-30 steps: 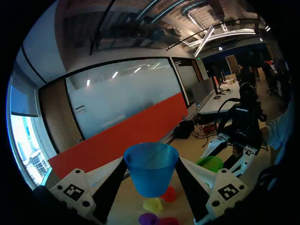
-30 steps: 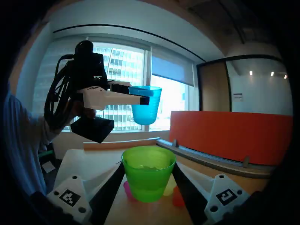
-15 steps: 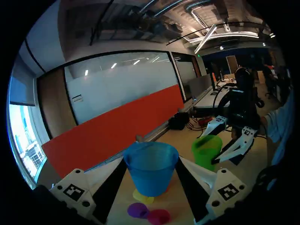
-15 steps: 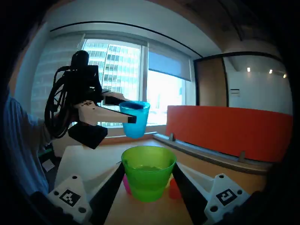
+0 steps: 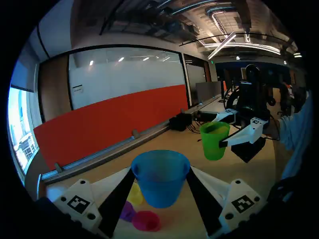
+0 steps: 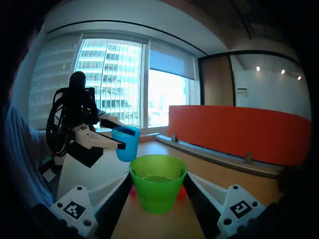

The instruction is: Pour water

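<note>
The green cup (image 6: pixel 158 187), with what looks like water low inside, stands upright above the table (image 5: pixel 187 139), clamped between the right gripper's (image 6: pixel 157 177) jaws. At its ten o'clock, near but apart, the blue cup (image 6: pixel 127 143) is pinched the same way by the left gripper (image 5: pixel 159 172). Both look thin, light and smooth, so they may flex or slip. A mid-wall hold under the rim seems safest. Small coloured cups (image 5: pixel 146 220) stand below.
</note>
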`<action>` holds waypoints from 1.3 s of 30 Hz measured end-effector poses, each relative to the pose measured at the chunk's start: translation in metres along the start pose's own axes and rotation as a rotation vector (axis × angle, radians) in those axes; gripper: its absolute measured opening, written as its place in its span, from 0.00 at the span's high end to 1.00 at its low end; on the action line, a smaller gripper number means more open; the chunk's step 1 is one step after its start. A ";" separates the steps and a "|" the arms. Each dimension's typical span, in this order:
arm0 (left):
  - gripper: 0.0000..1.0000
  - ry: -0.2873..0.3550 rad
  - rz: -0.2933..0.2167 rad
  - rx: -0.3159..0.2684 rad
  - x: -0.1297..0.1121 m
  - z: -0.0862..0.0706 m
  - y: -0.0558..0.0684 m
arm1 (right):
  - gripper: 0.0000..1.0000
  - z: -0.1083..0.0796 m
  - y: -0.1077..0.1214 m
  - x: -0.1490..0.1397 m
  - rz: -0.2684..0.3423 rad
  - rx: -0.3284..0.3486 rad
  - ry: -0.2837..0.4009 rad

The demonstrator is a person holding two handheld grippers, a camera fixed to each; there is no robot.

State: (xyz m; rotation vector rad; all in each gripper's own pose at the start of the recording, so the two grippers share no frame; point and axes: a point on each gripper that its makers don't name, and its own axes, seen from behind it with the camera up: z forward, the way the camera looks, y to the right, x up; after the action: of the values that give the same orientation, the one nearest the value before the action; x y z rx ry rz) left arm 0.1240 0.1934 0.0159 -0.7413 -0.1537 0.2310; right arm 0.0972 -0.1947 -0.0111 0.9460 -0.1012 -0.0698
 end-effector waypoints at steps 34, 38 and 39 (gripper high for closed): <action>0.12 -0.098 -0.139 -0.109 -0.087 0.008 0.065 | 0.11 -0.029 0.000 -0.040 0.031 0.022 -0.146; 0.13 -0.120 -0.142 -0.120 -0.098 0.009 0.071 | 0.11 -0.030 0.000 -0.048 0.033 0.027 -0.172; 0.13 -0.125 -0.142 -0.123 -0.101 0.009 0.073 | 0.11 -0.031 -0.001 -0.050 0.034 0.028 -0.177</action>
State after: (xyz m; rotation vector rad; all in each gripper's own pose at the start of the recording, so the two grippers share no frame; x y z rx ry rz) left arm 0.0140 0.2249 -0.0331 -0.8346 -0.3401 0.1329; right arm 0.0509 -0.1651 -0.0323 0.9651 -0.2827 -0.1207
